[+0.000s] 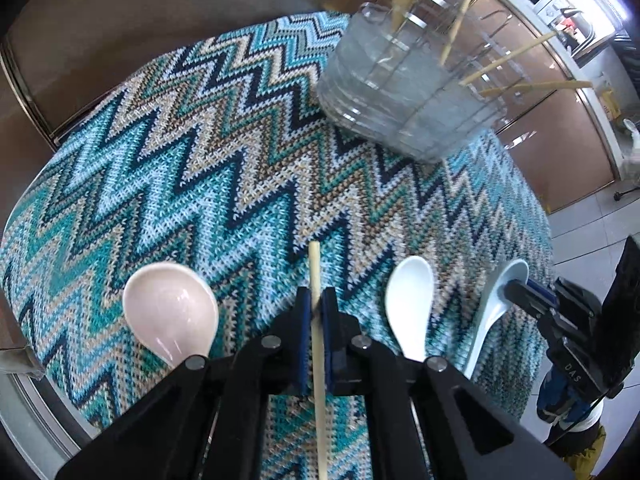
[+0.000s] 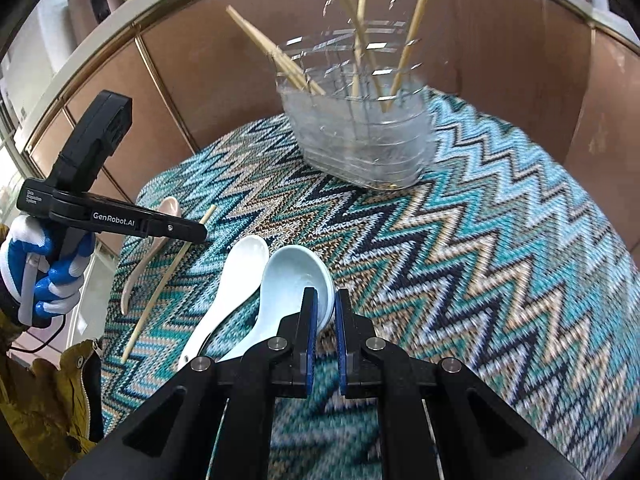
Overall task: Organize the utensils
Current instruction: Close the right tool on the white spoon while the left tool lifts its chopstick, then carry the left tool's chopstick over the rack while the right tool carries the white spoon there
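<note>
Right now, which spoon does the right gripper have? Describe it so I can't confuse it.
On the zigzag knit cloth, nearer than the clear plastic utensil holder, three ceramic spoons lie. The right gripper pinches the pale blue spoon by its bowl rim, rightmost beside the white spoon; the pink spoon lies far left.

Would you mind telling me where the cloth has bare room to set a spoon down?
The widest bare stretch of zigzag cloth lies right of the pale blue spoon, below the clear holder. Another runs between holder and spoons. The near-left edge is crowded: white spoon, loose chopstick, pink spoon.
</note>
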`<state>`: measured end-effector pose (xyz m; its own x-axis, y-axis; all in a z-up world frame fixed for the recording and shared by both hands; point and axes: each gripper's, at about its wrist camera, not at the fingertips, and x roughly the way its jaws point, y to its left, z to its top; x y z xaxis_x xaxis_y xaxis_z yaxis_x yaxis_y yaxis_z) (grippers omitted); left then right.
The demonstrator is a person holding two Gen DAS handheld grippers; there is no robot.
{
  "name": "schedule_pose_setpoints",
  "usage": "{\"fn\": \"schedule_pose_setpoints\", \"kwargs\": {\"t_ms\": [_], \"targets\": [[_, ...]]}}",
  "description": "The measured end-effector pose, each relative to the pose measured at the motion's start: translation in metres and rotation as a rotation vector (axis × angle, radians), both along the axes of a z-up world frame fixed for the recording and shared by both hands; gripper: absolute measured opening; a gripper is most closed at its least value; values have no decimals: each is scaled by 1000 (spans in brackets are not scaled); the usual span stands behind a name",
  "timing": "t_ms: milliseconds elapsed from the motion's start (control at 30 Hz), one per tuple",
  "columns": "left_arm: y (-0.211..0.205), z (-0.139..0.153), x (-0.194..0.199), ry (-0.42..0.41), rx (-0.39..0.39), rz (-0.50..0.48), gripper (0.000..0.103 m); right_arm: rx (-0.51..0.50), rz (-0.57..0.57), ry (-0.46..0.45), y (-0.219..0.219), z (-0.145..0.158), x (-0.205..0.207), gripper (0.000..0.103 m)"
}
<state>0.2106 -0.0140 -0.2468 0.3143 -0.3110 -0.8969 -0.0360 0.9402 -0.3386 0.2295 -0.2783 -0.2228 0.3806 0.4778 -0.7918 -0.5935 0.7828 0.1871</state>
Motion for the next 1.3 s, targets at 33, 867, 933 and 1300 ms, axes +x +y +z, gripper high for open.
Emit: {"fn": "schedule_pose_setpoints", "kwargs": {"t_ms": [33,867,933,1300], "targets": [[0,4,-2,-9,-8,0,5,2,-13,-10,-5,4,-6,8],[-10,130,-94,-364,-54,-44,5,-47,-142,-203,-24,76,-112,5],[-9,135,-99,-379,-56,-43,5,-51,-151,-215,-23,81,-118,5],[-1,165,-106,-456,-49,-31,5,-34,-226,-281,-21,110,-123,5]]}}
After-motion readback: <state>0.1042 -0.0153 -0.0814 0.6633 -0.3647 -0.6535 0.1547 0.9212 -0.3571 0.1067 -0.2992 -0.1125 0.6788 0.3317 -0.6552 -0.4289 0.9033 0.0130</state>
